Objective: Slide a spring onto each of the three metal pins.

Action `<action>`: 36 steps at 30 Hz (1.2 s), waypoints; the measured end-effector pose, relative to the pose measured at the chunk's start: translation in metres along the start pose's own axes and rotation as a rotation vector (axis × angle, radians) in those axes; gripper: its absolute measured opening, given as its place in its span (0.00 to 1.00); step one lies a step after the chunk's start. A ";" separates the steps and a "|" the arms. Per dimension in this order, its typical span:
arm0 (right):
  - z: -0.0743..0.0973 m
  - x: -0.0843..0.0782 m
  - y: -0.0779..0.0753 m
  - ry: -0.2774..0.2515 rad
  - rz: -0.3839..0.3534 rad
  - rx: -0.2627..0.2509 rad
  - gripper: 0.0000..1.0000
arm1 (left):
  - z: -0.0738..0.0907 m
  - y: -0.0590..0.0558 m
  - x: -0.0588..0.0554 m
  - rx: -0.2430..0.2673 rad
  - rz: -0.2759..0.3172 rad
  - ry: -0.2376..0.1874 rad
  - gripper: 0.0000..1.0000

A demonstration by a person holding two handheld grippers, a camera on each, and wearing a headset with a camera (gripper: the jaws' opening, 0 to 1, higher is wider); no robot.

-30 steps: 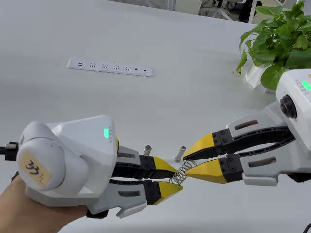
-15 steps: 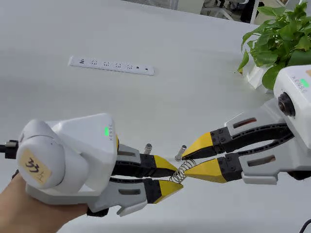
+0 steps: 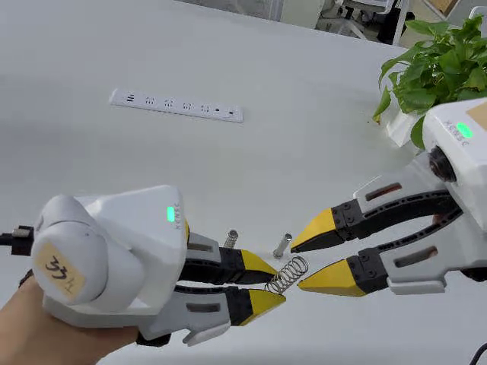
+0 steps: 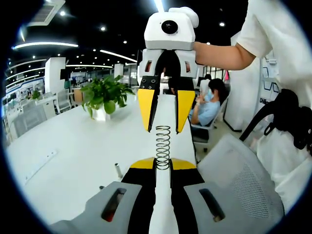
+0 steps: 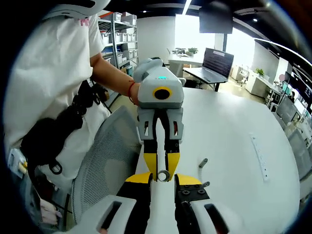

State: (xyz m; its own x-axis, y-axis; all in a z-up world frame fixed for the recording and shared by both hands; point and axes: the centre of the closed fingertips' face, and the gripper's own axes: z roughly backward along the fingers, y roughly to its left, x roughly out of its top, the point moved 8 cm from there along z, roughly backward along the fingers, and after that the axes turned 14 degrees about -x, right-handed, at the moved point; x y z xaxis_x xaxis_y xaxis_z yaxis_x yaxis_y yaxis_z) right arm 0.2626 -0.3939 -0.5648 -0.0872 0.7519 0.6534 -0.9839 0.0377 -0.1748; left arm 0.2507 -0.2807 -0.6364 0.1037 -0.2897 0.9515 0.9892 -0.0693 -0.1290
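Holding spring [image 3: 288, 274] by one end in left gripper [image 3: 277, 283], jaws clamped on it, above white table [image 3: 304, 137]. Flanking free end with right gripper [image 3: 298, 266], jaws apart, seemingly not touching. Just behind: two metal pins [image 3: 230, 238] [image 3: 283, 245], upright. On left gripper sticker [image 3: 57, 268]: handwritten "33", further mark unreadable.

I count two tools of mine: left tool [image 3: 278, 284], right tool [image 3: 296, 267]. One spring [image 3: 287, 274]. Two metal pins on the bench [image 3: 91, 175]: left pin [image 3: 230, 239], right pin [image 3: 283, 244]. One power strip [image 3: 176, 106] far left, one potted plant [image 3: 437, 68] far right.
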 end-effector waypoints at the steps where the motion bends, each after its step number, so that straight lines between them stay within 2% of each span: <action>1: -0.001 0.001 -0.001 0.014 0.020 0.005 0.15 | -0.001 0.000 0.000 0.000 0.000 0.003 0.06; 9: -0.015 0.006 -0.001 0.132 0.167 0.100 0.15 | -0.005 0.001 -0.001 0.000 0.007 0.010 0.06; 13: -0.022 0.006 0.000 0.177 0.227 0.120 0.13 | -0.005 0.001 0.000 0.000 0.004 0.008 0.06; 20: -0.025 0.003 -0.002 0.207 0.261 0.136 0.10 | -0.005 0.002 0.000 0.001 0.007 0.002 0.06; 24: -0.026 0.002 -0.002 0.204 0.264 0.138 0.07 | -0.006 0.002 0.000 -0.001 0.008 0.001 0.06; 36: -0.026 -0.002 -0.003 0.212 0.260 0.132 0.07 | -0.006 0.003 -0.002 -0.006 0.013 -0.002 0.06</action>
State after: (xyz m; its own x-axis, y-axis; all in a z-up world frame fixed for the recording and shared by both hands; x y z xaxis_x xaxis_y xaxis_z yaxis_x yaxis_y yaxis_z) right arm 0.2701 -0.3784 -0.5850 -0.3169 0.8453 0.4302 -0.9458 -0.2478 -0.2099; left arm 0.2526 -0.2865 -0.6404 0.1167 -0.2886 0.9503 0.9872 -0.0709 -0.1427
